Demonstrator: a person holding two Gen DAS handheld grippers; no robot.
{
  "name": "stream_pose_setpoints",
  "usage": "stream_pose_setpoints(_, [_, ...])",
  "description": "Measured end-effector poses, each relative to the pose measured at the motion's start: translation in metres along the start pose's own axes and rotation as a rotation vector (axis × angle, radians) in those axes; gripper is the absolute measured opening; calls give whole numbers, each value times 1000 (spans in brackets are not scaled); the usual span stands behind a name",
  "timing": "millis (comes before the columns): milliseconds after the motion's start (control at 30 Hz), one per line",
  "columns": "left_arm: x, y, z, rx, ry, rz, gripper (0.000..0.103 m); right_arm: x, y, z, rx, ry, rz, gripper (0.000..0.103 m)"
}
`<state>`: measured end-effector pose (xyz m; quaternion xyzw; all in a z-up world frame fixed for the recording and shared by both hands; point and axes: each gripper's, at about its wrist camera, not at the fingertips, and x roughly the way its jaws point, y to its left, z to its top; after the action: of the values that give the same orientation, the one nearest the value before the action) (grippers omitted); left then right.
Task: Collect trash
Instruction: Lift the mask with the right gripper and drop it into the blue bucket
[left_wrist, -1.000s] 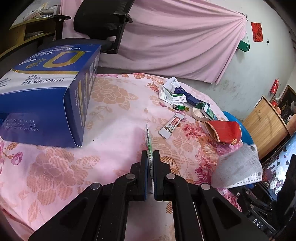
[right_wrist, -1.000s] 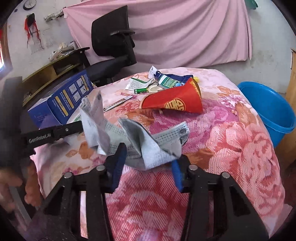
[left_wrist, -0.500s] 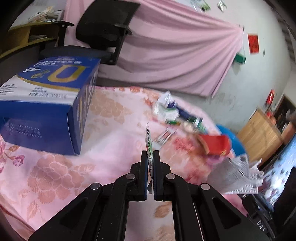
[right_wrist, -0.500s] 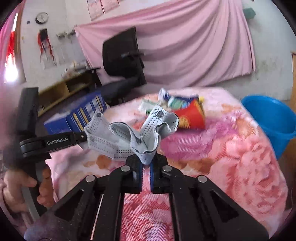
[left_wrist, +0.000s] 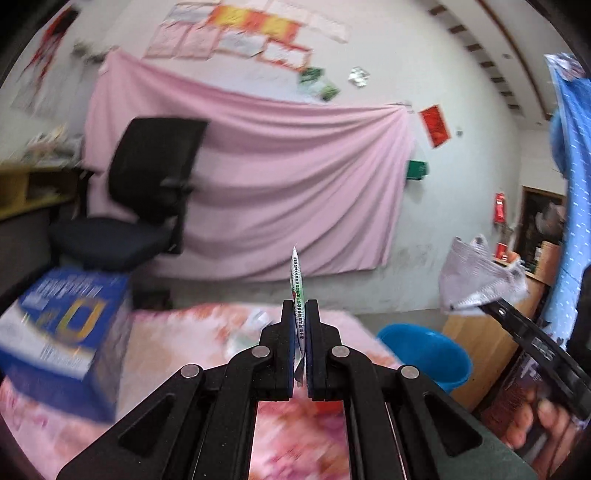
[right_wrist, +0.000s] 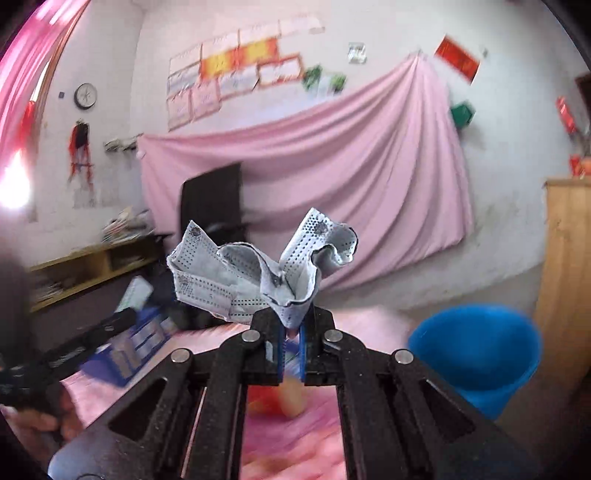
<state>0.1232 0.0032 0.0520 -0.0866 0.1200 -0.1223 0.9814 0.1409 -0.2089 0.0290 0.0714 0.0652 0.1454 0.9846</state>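
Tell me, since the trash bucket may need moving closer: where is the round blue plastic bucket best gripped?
Grip the round blue plastic bucket by its thin upper rim, coming from above with one finger inside and one outside. It stands upright and open beside the table, and its wide body looks too broad to span.

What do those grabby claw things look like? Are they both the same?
Nearly. The left gripper and the right gripper are both matte black, with angled arms joined by round silver pins. The right one's finger pads are bright blue; the left one's look darker. White lettering runs along the side of the right gripper in the left wrist view.
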Motion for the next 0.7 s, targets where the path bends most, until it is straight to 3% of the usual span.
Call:
stream_pose_setpoints(100, [21,-23,14,9,-31,-51,3,10,-29,7,7,-57,-104,32])
stream_pose_setpoints(267, [66,-64,26,44,-21,-113,3,30,-87,5,75,-74,-226,32])
stream_pose_setpoints(533, [165,-129,6,-3,184,-209,3,30,-161,-29,150,38,-346,32])
stream_pose_setpoints(700, [225,-168,-12,30,376,-226,3,53,-194,-52,223,204,-350,33])
